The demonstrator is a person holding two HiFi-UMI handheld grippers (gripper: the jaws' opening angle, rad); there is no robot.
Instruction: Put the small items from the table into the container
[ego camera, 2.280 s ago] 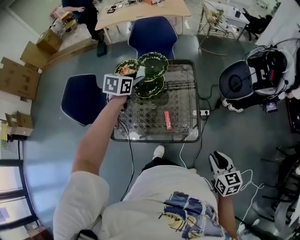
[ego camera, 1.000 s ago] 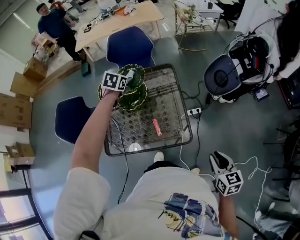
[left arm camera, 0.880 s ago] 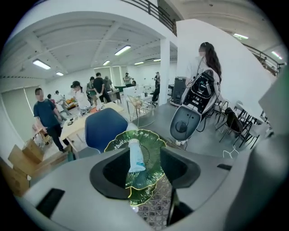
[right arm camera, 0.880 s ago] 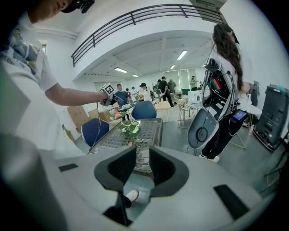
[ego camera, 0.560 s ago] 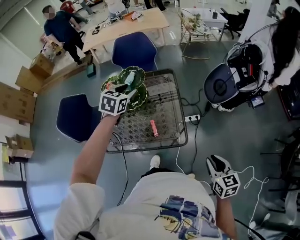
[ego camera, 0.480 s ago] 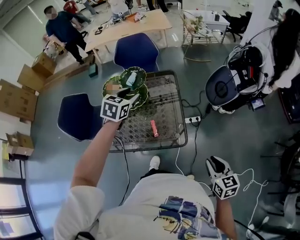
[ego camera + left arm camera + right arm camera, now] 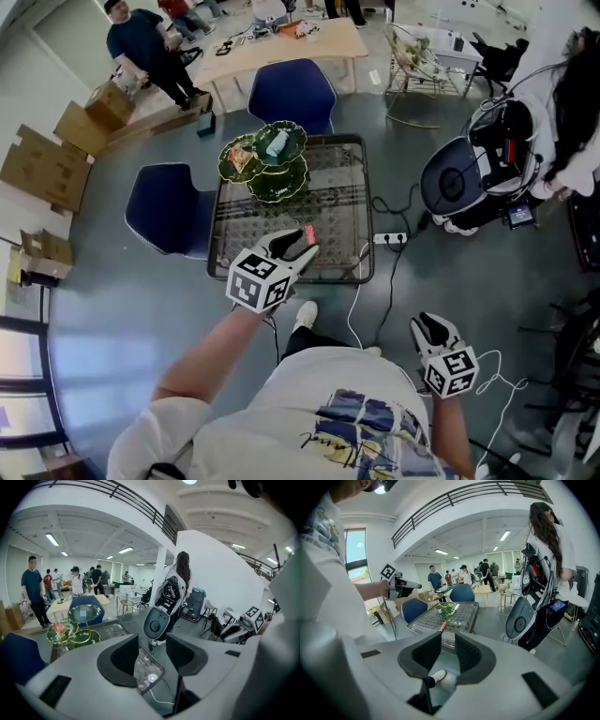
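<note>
Fingers on the left gripper [image 7: 293,249] and right gripper [image 7: 431,328] are both spread apart, nothing in them. Red packet [image 7: 443,626] lies on the bench [image 7: 342,202], apart from the green tiered container [image 7: 275,161].

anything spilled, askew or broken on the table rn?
Nothing stands out. The green tiered dish stands upright at the far left corner of the table, with items in it. One red item lies flat on the glass near the front edge, not yet in the dish. Left gripper and right gripper are open and empty.
</note>
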